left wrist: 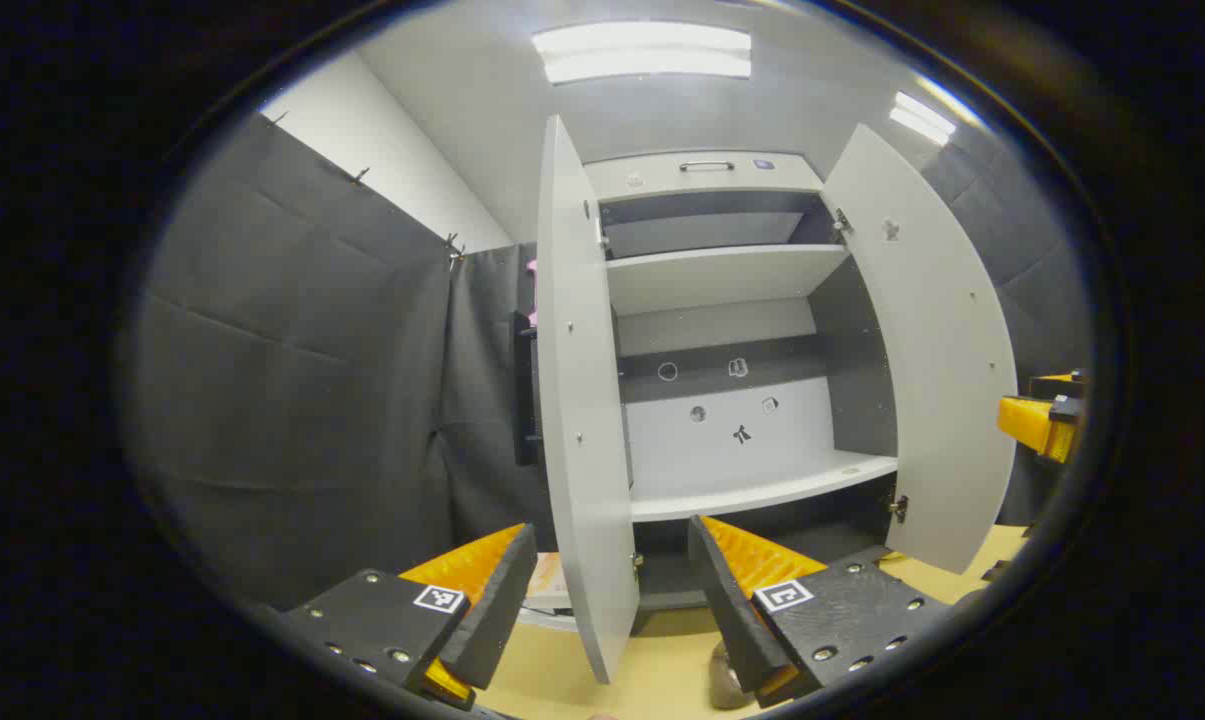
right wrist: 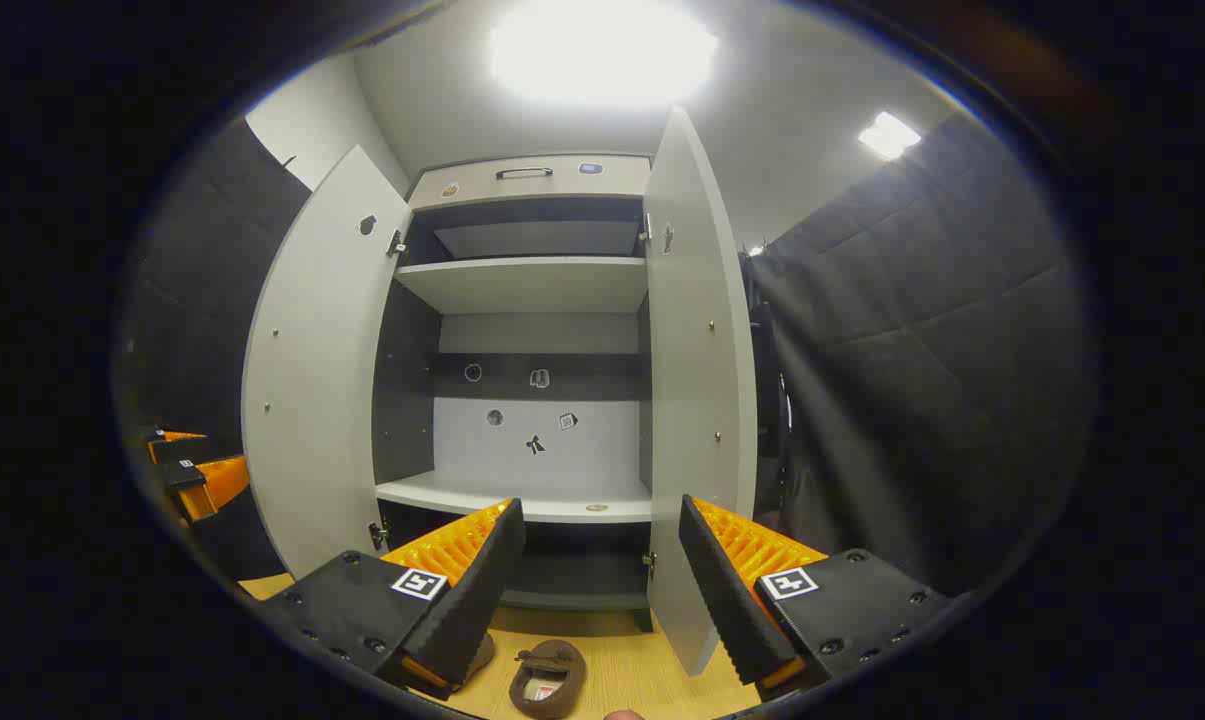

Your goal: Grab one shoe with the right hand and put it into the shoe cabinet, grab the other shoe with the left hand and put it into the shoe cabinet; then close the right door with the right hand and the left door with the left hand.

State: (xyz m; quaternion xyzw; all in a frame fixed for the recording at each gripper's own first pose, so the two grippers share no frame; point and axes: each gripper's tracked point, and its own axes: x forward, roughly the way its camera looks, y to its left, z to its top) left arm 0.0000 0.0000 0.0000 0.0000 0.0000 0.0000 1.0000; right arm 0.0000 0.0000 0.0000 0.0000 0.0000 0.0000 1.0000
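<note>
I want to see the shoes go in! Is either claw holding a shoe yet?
No. Both the left claw and the right claw are open and empty; a brown fuzzy slipper lies on the wooden floor.

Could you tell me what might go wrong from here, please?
The right door stands edge-on just ahead of the right gripper, so reaching down for the brown shoe could knock it. The left gripper straddles the left door's edge likewise. Both shoes remain on the floor, shelves bare.

brown shoe (right wrist: 547,678), white cabinet (right wrist: 522,285) — dark-grey interior
</note>
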